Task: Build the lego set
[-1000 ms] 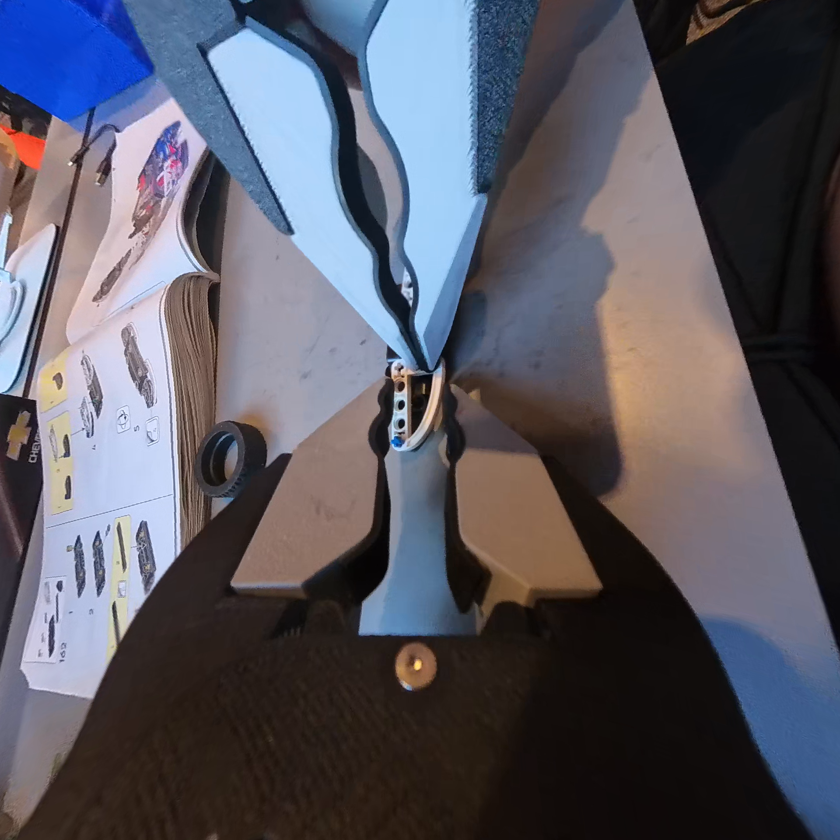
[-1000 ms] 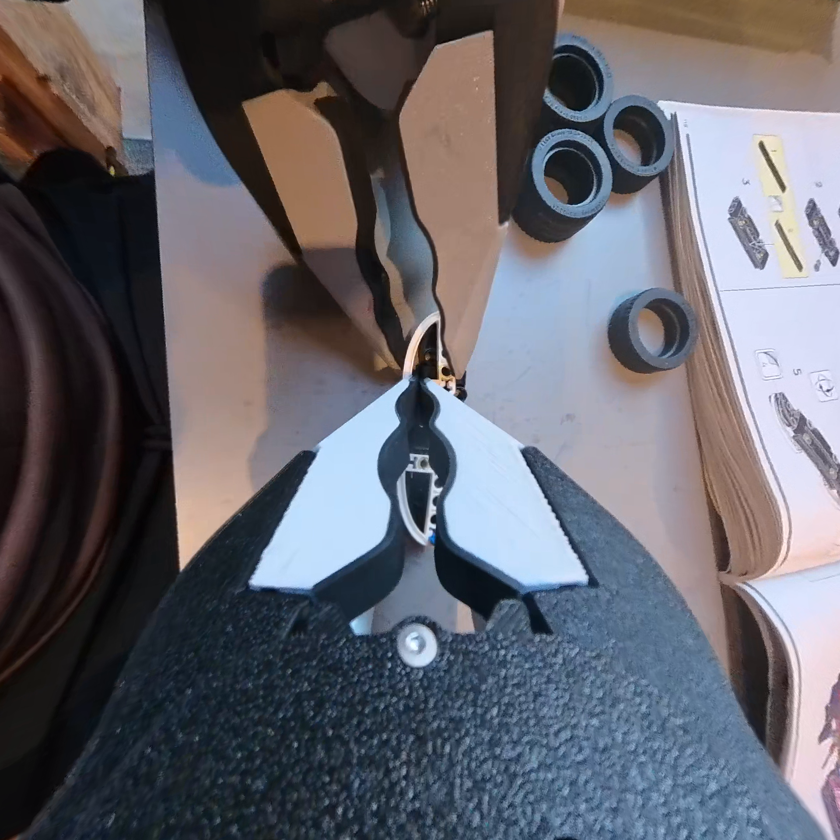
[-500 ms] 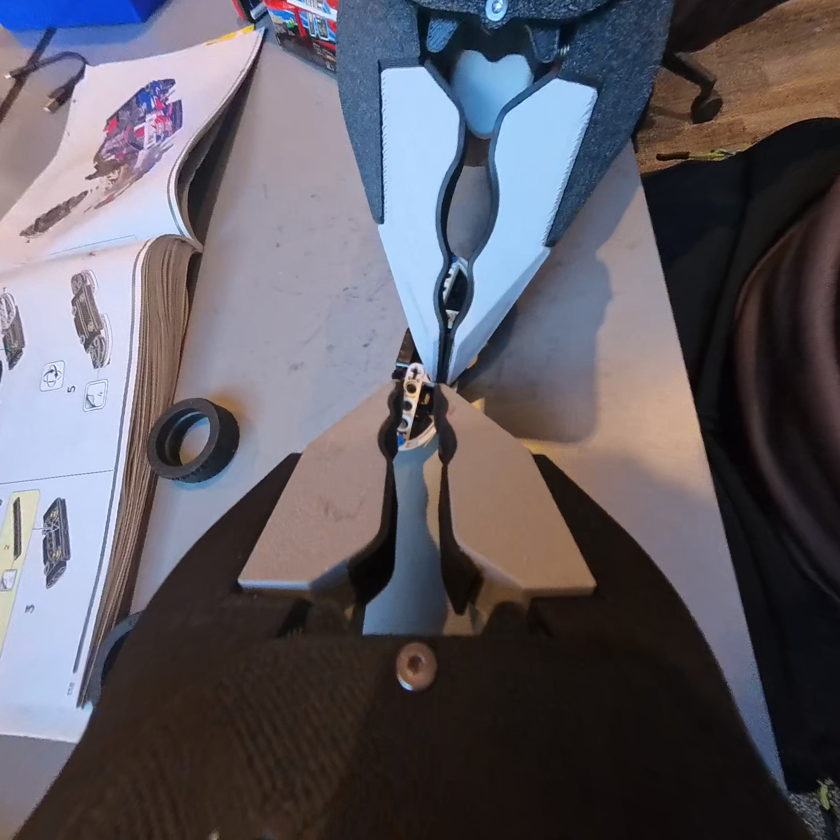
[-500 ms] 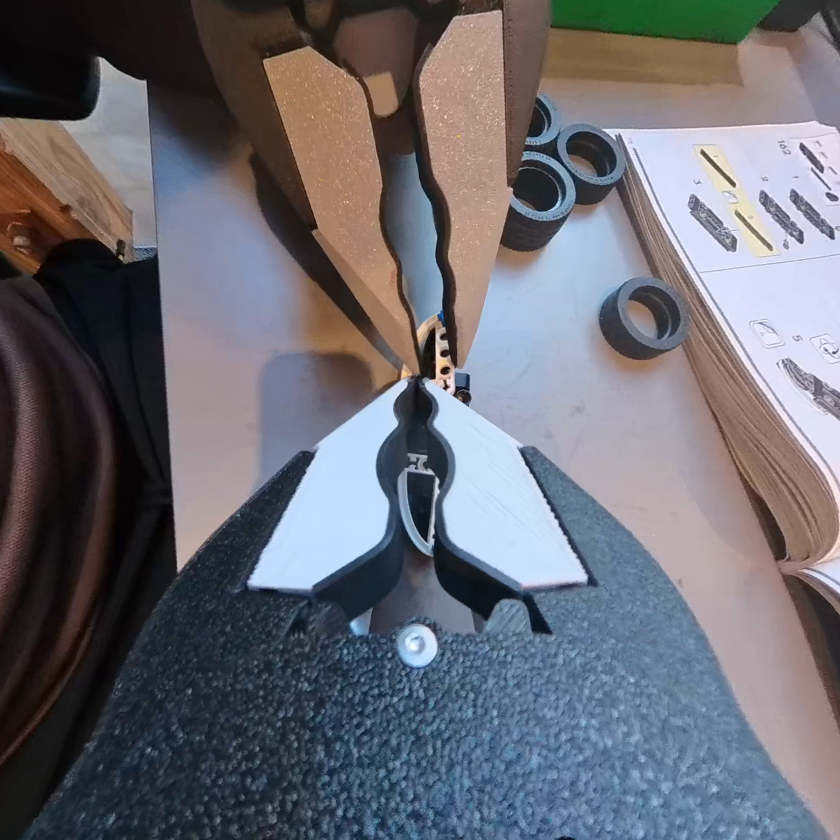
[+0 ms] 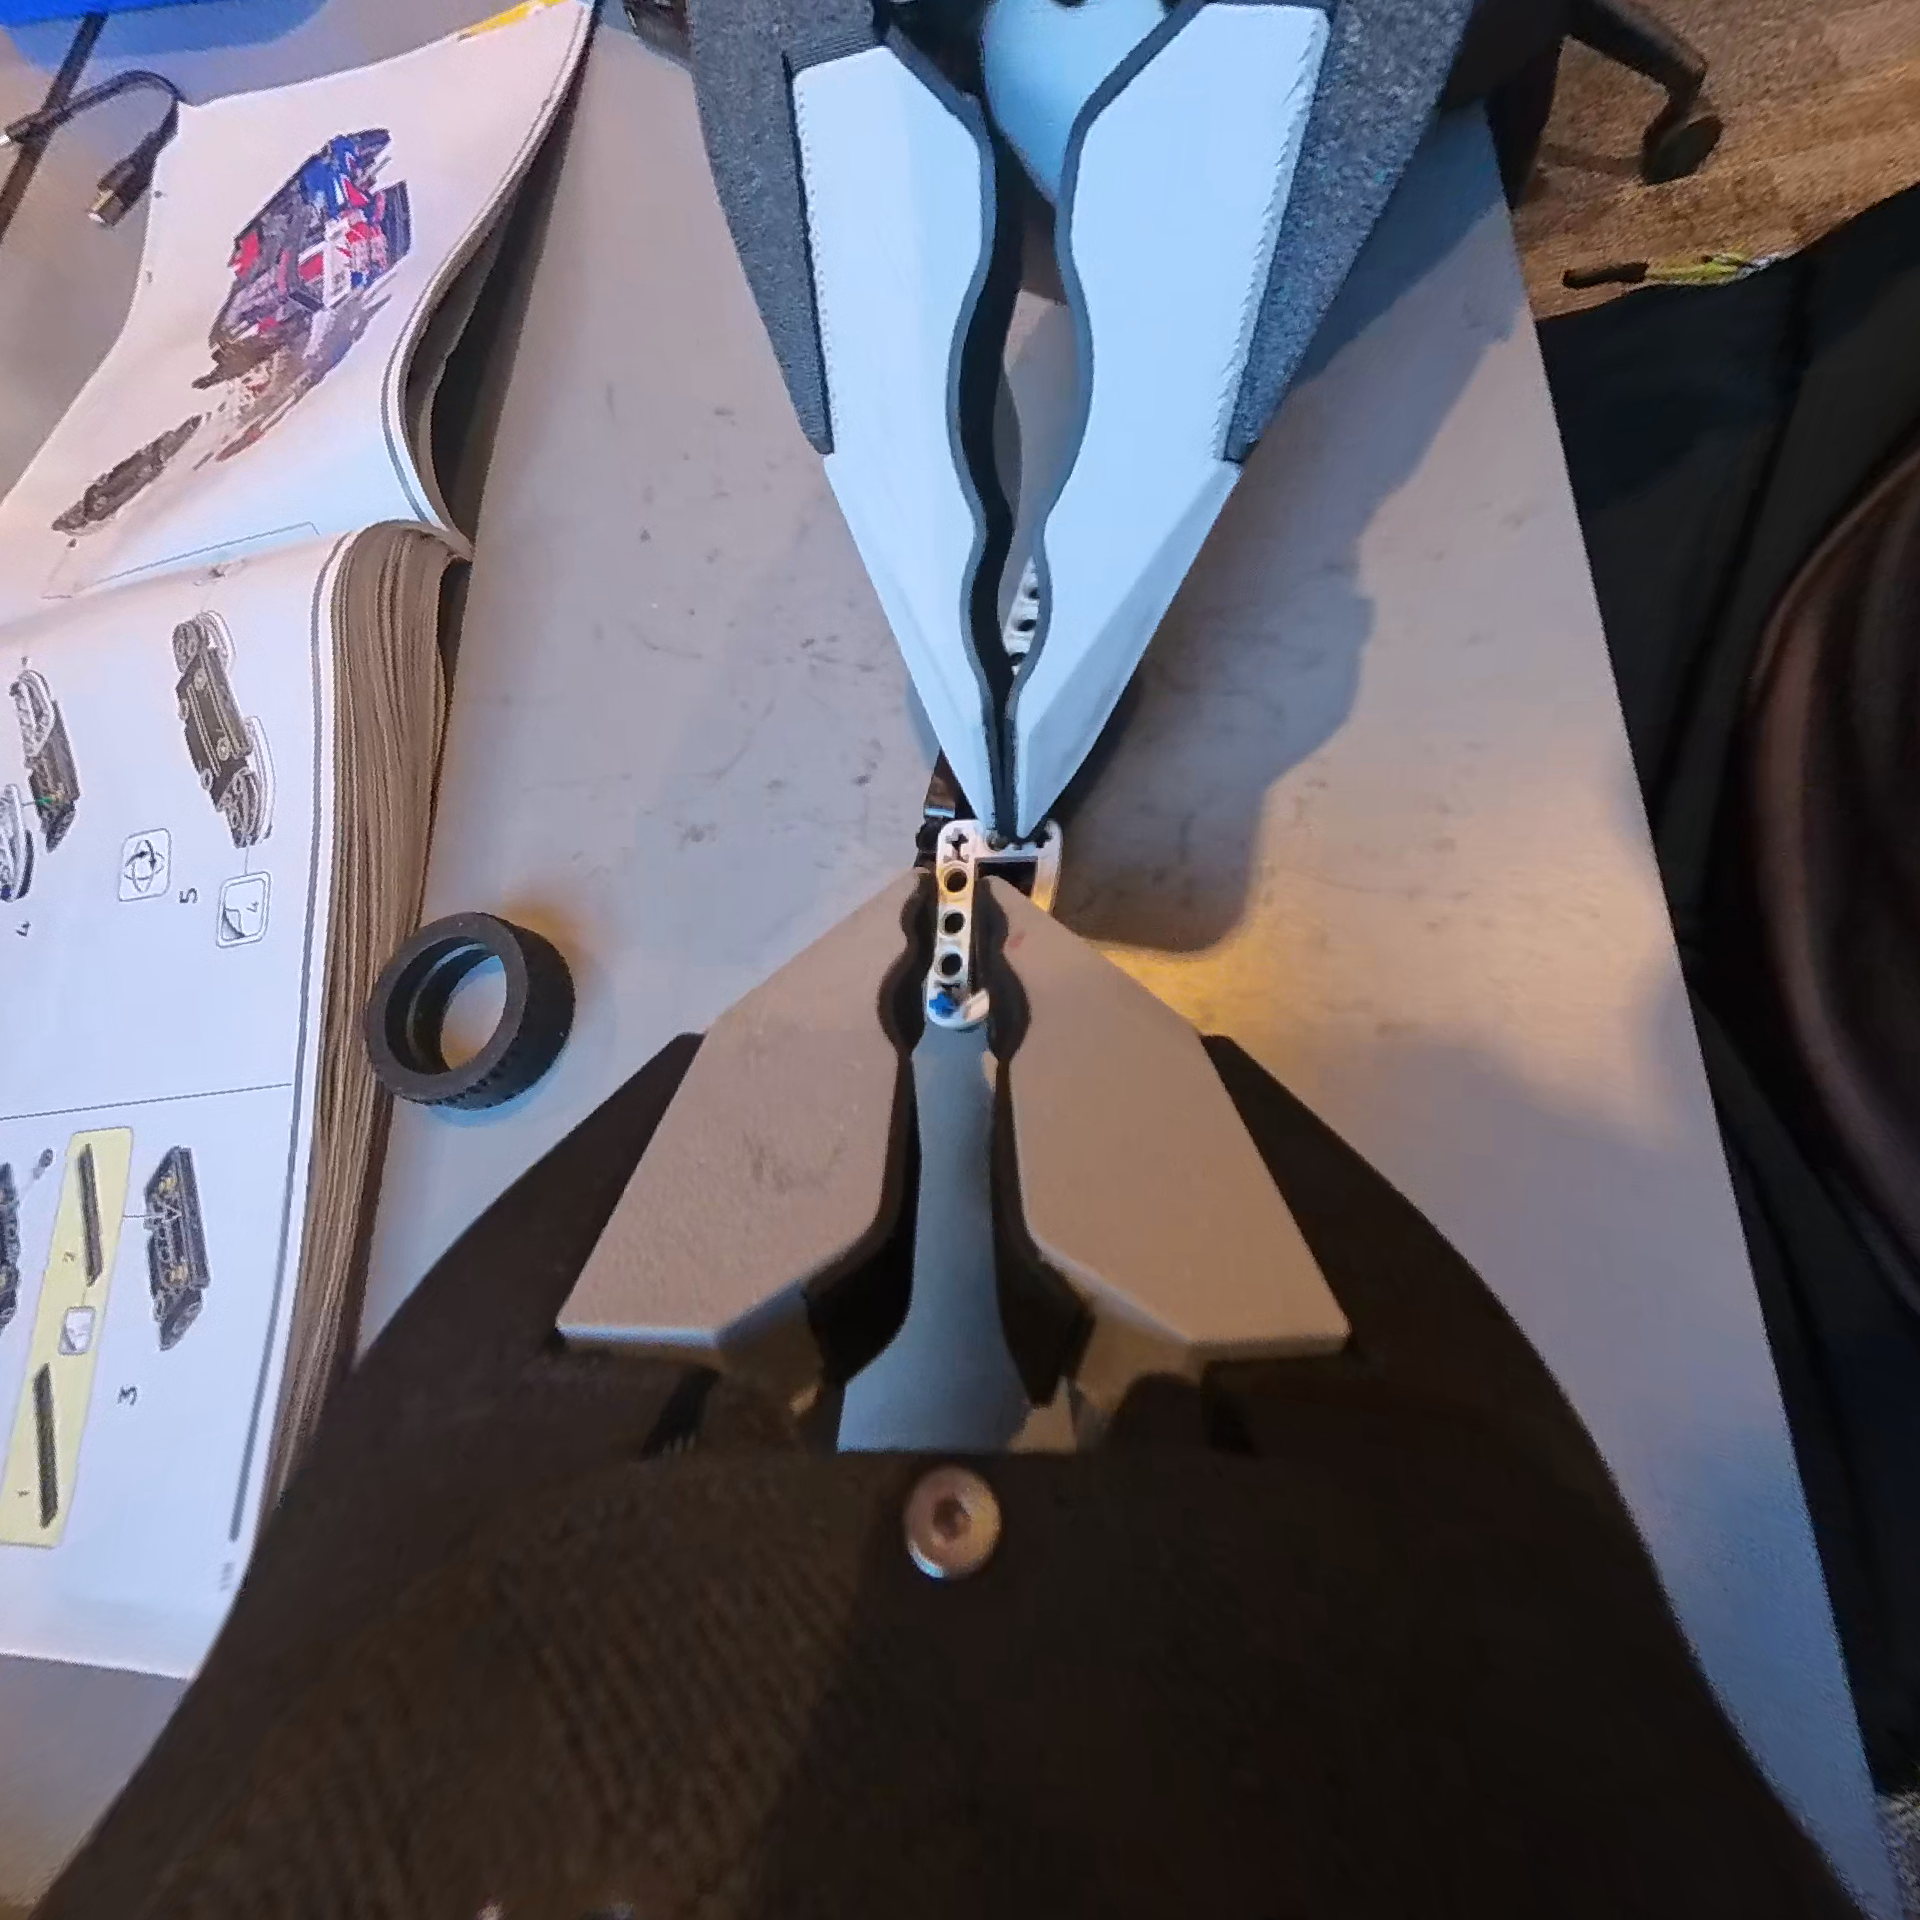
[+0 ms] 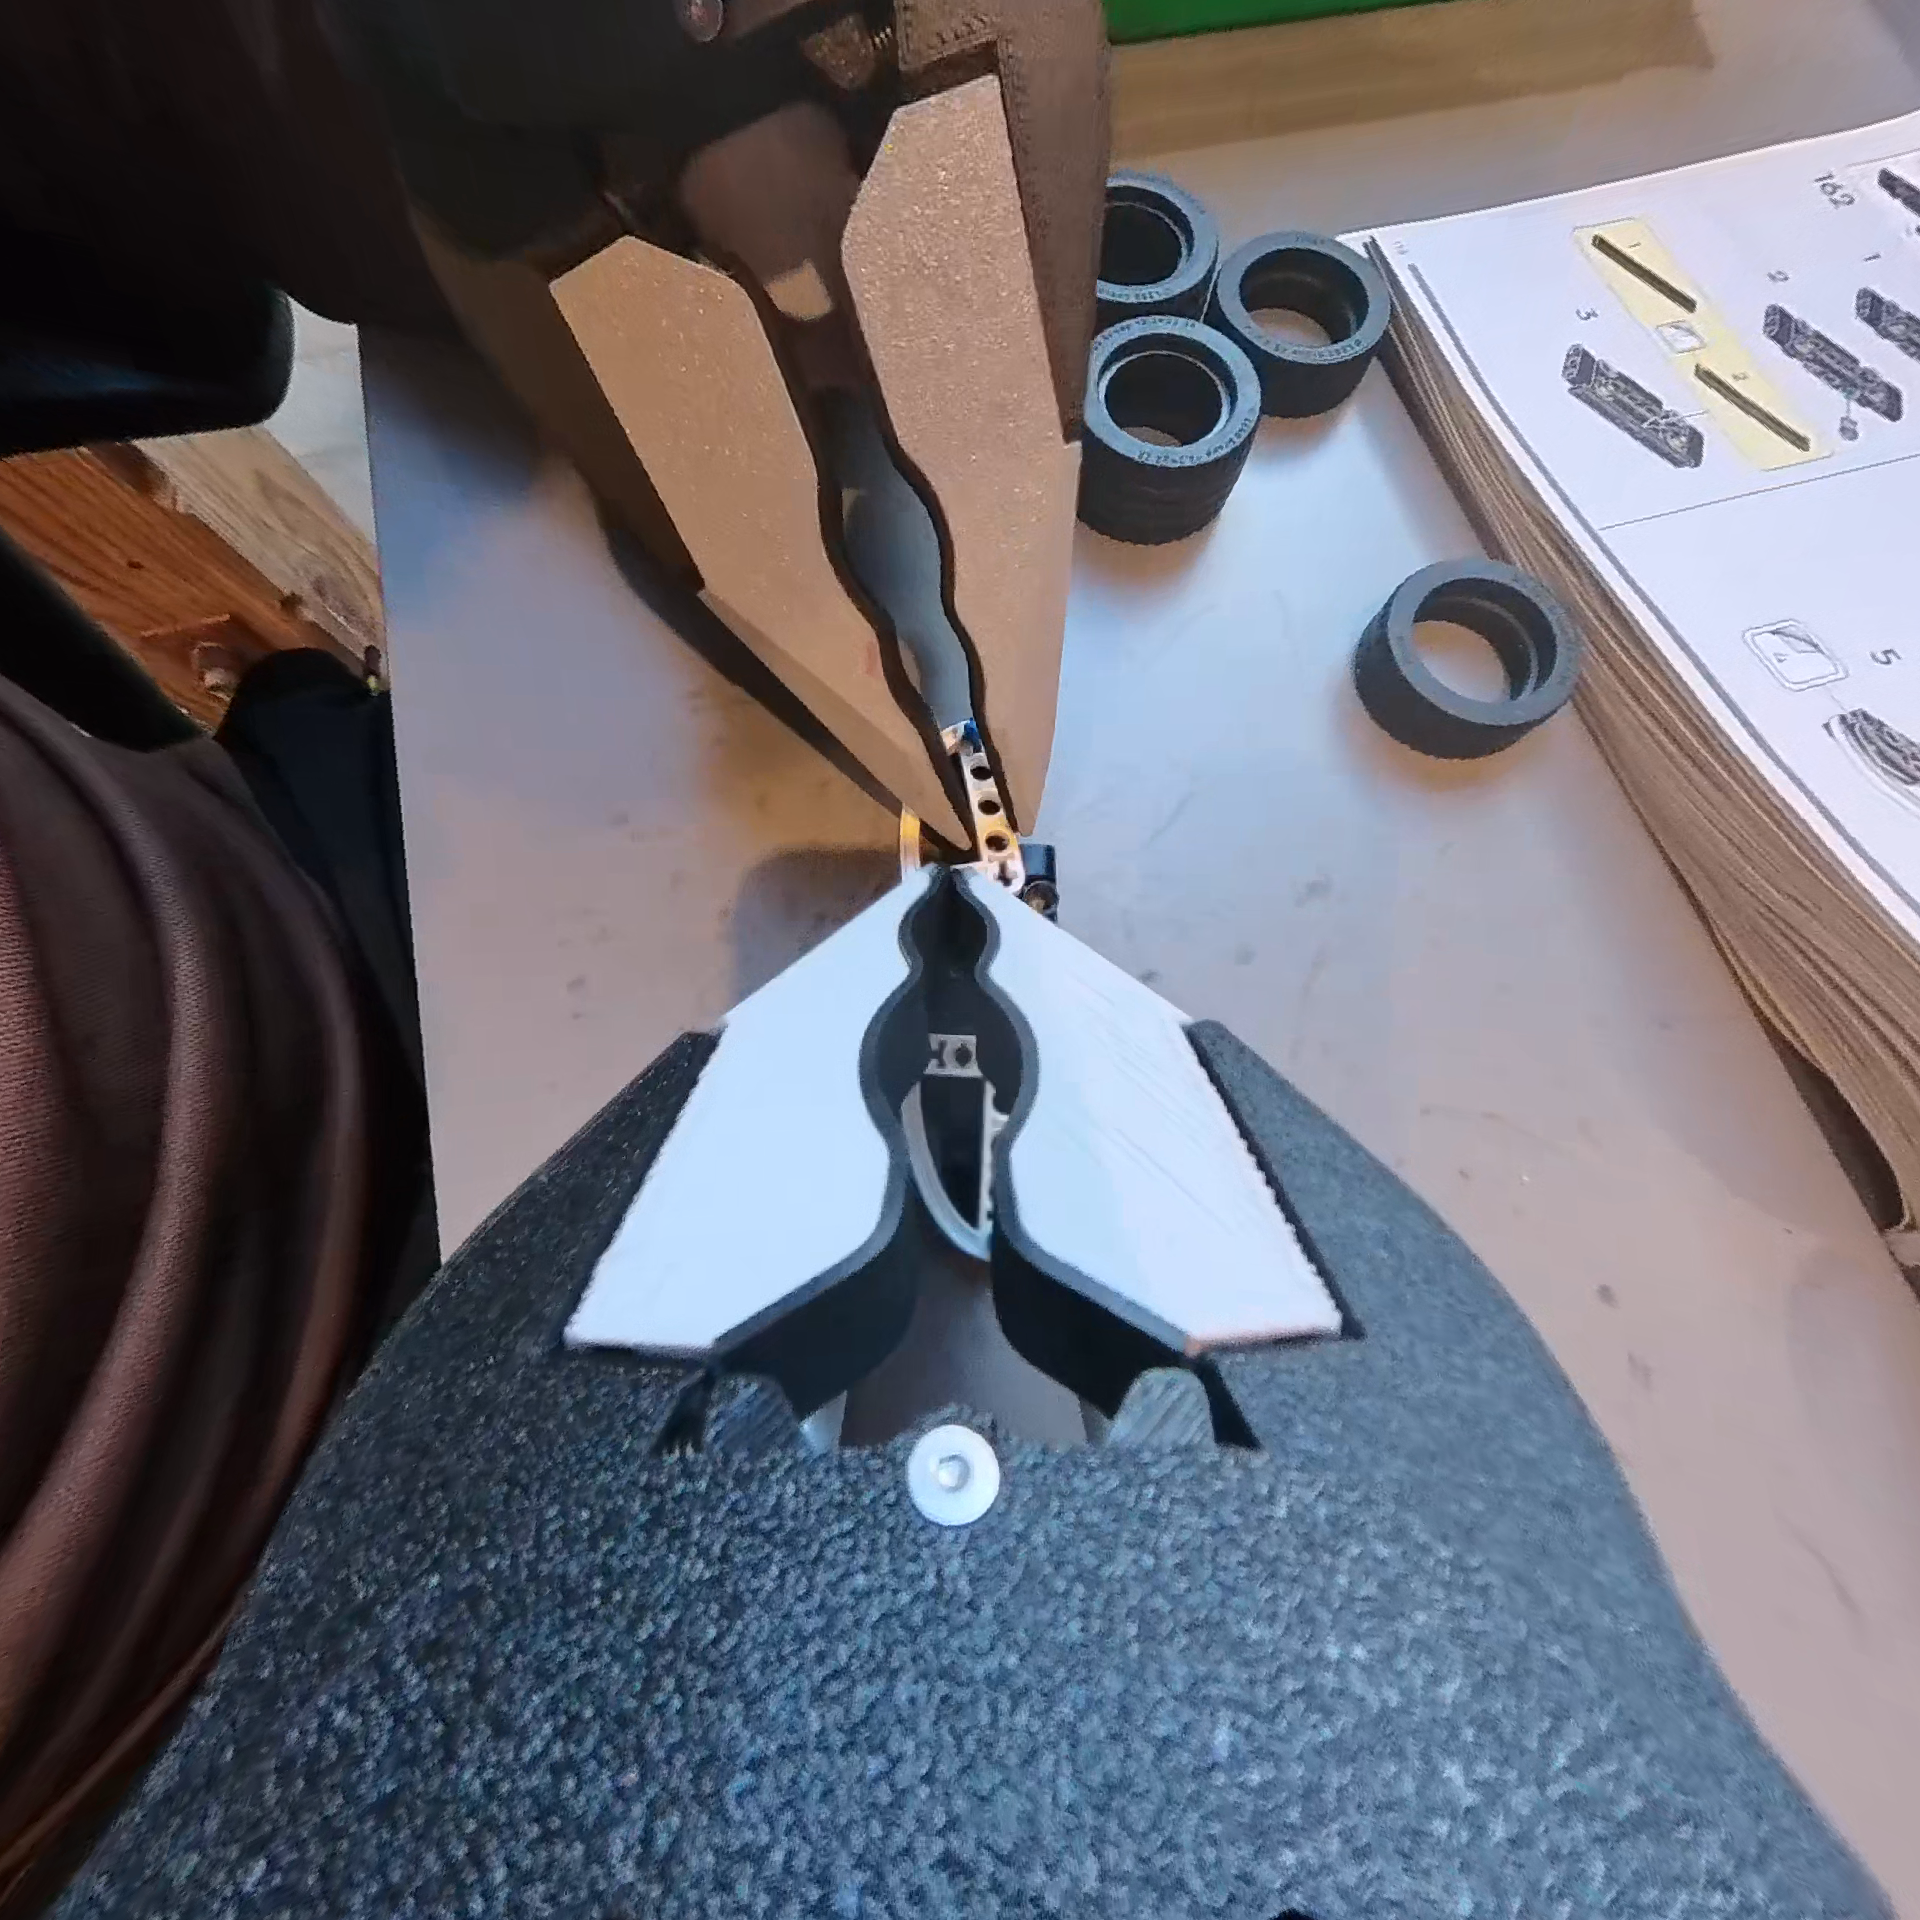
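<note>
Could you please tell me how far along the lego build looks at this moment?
Done: little that shows; no finished model is in view. In hand: the left gripper is shut on a white holed beam, the right gripper on a white curved panel, tips meeting over the table, seemingly joining them. Left: four loose tyres, one apart from three grouped, and the open instruction booklet suggests many steps remain.

Swung round since a second ago: right gripper (image 5: pixel 1000 821) now squarely at 12 o'clock, white lego piece (image 5: pixel 961 925) more exposed; instruction booklet (image 6: pixel 1704 436) drawn toward 1 o'clock.
</note>
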Demonstrator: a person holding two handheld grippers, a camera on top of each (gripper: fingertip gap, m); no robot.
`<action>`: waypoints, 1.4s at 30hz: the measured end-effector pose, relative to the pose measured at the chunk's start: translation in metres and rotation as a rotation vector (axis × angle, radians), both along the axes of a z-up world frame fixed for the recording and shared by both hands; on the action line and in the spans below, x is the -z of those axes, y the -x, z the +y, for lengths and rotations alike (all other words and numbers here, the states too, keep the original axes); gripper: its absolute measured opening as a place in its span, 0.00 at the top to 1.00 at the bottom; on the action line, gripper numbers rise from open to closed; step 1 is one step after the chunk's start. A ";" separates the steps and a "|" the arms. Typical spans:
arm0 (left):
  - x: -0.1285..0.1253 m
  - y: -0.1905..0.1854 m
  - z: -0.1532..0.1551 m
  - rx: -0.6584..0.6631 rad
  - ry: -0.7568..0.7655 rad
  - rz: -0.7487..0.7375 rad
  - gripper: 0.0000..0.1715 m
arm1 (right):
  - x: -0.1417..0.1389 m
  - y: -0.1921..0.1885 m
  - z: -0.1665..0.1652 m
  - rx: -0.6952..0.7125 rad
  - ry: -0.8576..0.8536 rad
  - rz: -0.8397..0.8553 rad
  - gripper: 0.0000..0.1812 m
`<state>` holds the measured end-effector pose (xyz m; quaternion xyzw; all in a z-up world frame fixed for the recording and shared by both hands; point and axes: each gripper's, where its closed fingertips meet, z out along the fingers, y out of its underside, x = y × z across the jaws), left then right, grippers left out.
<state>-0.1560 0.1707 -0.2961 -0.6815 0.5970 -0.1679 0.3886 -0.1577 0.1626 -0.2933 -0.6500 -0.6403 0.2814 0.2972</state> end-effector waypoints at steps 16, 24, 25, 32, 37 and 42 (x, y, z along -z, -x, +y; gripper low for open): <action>0.002 -0.005 0.008 0.314 -0.265 0.322 0.98 | 0.003 0.000 0.003 0.133 0.254 0.060 1.00; 0.001 -0.011 0.016 0.257 -0.328 0.300 0.98 | -0.017 -0.031 0.036 0.295 0.371 0.120 0.99; 0.001 -0.011 0.016 0.259 -0.343 0.306 0.99 | -0.014 -0.032 0.035 0.300 0.362 0.082 0.95; 0.002 -0.014 0.020 0.300 -0.491 0.387 1.00 | 0.003 -0.018 0.027 0.276 0.479 -0.005 0.86; 0.002 -0.012 0.020 0.303 -0.488 0.384 1.00 | 0.008 -0.020 0.030 0.294 0.544 -0.010 0.87; 0.002 -0.012 0.021 0.326 -0.515 0.408 1.00 | 0.008 -0.017 0.029 0.273 0.620 -0.027 0.90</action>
